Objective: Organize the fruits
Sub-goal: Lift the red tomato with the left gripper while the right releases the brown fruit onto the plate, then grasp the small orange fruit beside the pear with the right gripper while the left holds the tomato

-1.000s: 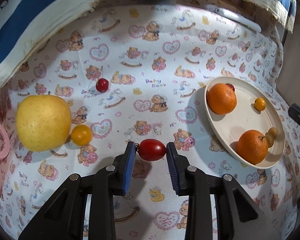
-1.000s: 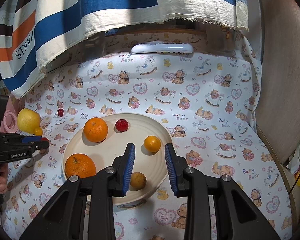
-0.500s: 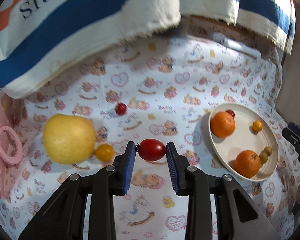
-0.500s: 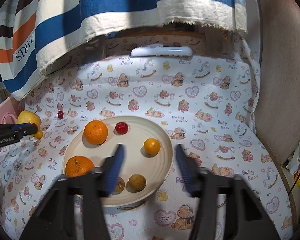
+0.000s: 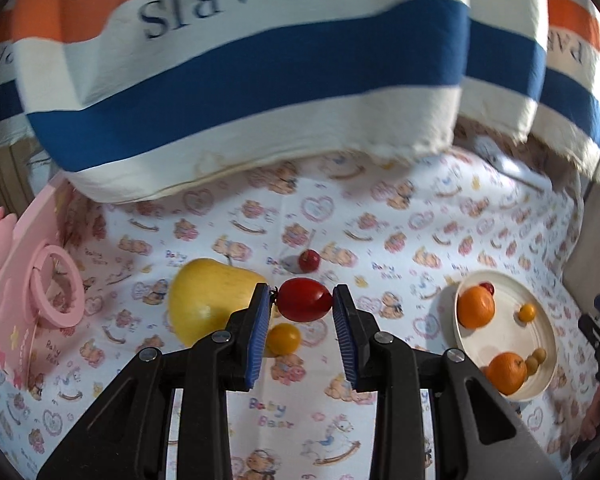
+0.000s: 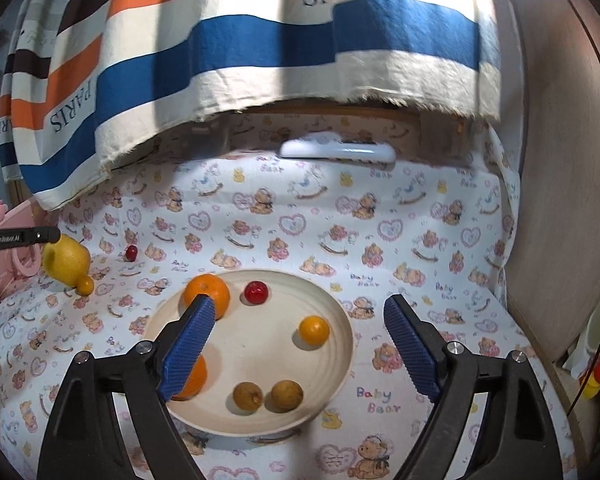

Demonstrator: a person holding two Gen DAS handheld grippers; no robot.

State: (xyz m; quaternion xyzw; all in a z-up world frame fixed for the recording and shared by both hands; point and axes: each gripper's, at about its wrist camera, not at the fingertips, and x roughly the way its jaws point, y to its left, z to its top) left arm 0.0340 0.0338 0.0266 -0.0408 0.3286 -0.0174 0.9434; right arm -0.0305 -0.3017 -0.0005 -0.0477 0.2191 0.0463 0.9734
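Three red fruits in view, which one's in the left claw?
The oval red tomato, pinched between the left claw pads. The cherry lies on the cloth; the third sits in the plate.

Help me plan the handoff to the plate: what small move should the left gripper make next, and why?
Probably carry the oval red tomato, clamped in the left gripper, right toward the cream round plate. The plate already holds fruit, and the right gripper, opening, holds nothing.

left gripper (image 5: 303, 312) clamped on red tomato (image 5: 305, 305), pitched down; right gripper (image 6: 298, 344) jaws opening, nothing between pads
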